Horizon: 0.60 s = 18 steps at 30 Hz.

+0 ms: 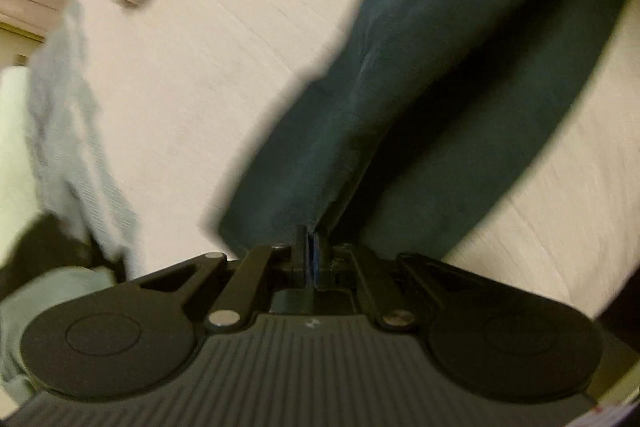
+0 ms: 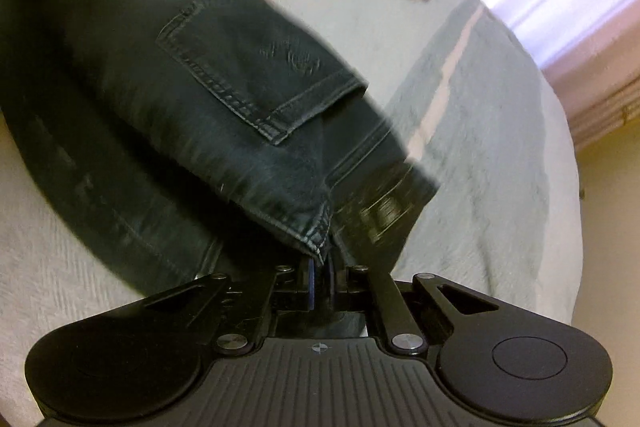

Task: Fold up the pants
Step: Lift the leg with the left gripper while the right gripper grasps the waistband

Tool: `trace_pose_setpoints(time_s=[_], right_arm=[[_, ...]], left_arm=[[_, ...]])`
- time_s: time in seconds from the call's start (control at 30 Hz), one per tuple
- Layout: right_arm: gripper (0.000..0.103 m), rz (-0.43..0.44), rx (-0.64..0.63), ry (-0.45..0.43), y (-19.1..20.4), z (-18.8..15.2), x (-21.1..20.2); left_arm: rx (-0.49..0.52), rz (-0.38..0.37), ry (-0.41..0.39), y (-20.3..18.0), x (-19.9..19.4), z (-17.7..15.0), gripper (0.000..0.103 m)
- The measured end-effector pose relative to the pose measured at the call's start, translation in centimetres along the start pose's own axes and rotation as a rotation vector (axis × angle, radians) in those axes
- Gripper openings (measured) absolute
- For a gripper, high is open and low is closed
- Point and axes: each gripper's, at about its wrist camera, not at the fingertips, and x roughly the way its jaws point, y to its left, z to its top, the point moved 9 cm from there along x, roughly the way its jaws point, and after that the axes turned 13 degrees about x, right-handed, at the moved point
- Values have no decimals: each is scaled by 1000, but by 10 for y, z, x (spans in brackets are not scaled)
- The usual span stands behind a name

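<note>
While both tongs pinch the dark pants (image 2: 168, 75), the fold looks only part done. The left tongs (image 1: 308, 251) are pressed together on one edge of the cloth, maybe a leg end, though the blur makes that hard to tell, and the right tongs (image 2: 320, 267) are pressed together on the stitched top edge near the back pocket (image 2: 256, 83). The pants are dark blue-green jeans, lifted at the held edges, with the rest lying on the pale bed (image 1: 192, 75), and more folding is left.
</note>
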Motion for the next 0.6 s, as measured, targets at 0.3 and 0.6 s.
trace_pose_setpoints(time_s=[0.3, 0.6], right_arm=[[36, -97, 461, 79, -3, -7, -31], [54, 281, 1507, -150, -33, -6, -29]], left_arm=[[49, -19, -74, -26, 15, -16, 0], [66, -28, -72, -24, 10, -9, 0]])
